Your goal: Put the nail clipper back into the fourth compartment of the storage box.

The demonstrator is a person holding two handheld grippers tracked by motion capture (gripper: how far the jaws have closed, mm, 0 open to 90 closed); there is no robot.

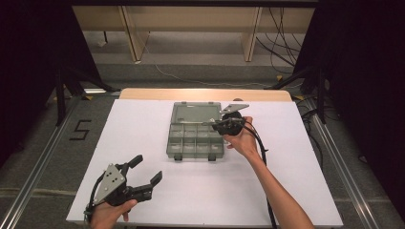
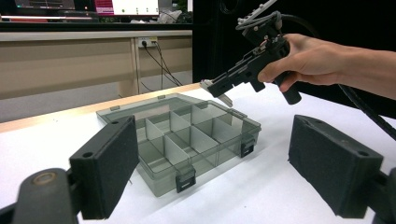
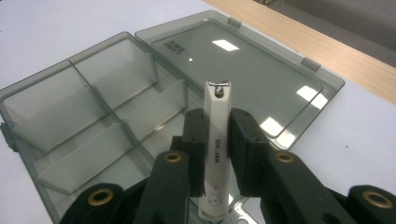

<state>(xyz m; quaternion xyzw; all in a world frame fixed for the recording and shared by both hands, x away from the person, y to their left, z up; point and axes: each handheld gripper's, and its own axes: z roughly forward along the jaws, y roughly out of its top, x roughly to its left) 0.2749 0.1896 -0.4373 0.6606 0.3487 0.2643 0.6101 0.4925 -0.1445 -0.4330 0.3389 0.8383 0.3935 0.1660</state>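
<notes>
Nearest to us, by the near left corner of the table, is our left gripper (image 1: pixel 143 175). A hand (image 1: pixel 109 214) holds it just above the white sheet (image 1: pixel 143 129) that covers the table. Its jaws are spread wide apart and hold nothing. In the left gripper view we see its two black pads (image 2: pixel 111 163) far apart, with the box between them, farther off.

We see a grey see-through box (image 1: pixel 196 140) lying on the sheet, near the middle of the table and toward the far edge. Its lid (image 1: pixel 196 113) is flipped all the way back and lies flat on the sheet, on the side of the far edge. Inside, thin walls cut the box into small rooms. We see nothing in the rooms that show. Two dark clips (image 2: pixel 185 181) hang on its front side.

Our right gripper (image 1: pixel 217 124) hangs above the right side of the box, held by our right hand (image 1: pixel 243 140). Its jaws are close together and pinch a white nail clipper (image 3: pixel 215 144). In the right gripper view the nail clipper sticks out past the jaws, over the spot where the box meets the lid. It is up in the air and does not touch the box.

A strip of bare wood (image 1: pixel 205 94) shows along the far edge of the table.
</notes>
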